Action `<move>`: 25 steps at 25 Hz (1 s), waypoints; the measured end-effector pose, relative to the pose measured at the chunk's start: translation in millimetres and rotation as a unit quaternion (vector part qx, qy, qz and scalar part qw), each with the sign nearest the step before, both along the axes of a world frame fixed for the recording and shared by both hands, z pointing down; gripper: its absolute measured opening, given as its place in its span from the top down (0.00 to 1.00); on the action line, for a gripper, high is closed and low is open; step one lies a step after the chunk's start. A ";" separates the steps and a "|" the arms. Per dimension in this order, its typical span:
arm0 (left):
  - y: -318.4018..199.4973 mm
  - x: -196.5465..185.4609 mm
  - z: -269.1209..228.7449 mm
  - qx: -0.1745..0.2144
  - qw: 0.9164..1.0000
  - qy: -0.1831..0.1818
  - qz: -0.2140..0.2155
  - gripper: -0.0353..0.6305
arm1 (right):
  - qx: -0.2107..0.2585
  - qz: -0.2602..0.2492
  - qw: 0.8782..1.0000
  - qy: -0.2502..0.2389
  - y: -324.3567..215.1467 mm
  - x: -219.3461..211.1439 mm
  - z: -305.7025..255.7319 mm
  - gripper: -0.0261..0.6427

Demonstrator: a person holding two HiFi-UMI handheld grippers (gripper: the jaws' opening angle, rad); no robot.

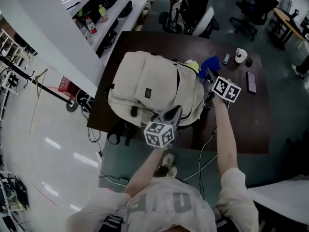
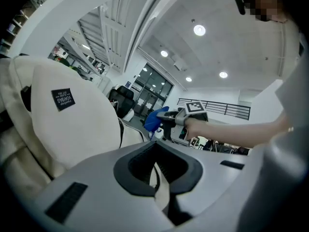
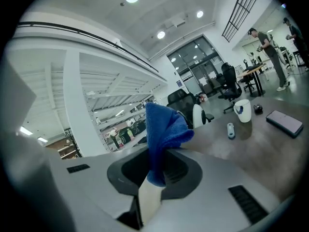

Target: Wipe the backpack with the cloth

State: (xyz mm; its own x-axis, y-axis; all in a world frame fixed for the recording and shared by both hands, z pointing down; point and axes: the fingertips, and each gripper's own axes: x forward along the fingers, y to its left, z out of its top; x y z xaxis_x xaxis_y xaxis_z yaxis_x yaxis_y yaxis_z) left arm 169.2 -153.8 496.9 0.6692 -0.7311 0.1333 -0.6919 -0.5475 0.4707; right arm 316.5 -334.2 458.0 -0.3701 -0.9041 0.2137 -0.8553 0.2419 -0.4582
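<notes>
A beige backpack [image 1: 149, 86] lies on the dark brown table [image 1: 241, 124]; its front with a black label fills the left of the left gripper view [image 2: 63, 124]. My right gripper [image 1: 208, 79] hovers at the bag's right side, shut on a blue cloth [image 1: 210, 64] that stands up from the jaws [image 3: 161, 129]. The left gripper view shows that cloth [image 2: 154, 120] beyond the bag. My left gripper [image 1: 173, 114] sits at the bag's near lower edge. Its jaws stand together [image 2: 155, 166], with nothing visibly held.
On the table right of the bag stand a white cup [image 1: 241, 55], a small grey device [image 1: 226, 59] and a dark phone [image 1: 251, 82]. A yellow-green item [image 1: 193, 65] peeks behind the bag. An office chair [image 1: 193, 13] stands beyond the table; cables hang below the near edge.
</notes>
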 end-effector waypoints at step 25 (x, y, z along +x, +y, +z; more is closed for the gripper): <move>23.6 -13.6 -3.6 0.004 1.000 0.003 -0.021 0.94 | -0.076 -0.044 0.996 -0.014 138.9 -40.0 75.4 0.90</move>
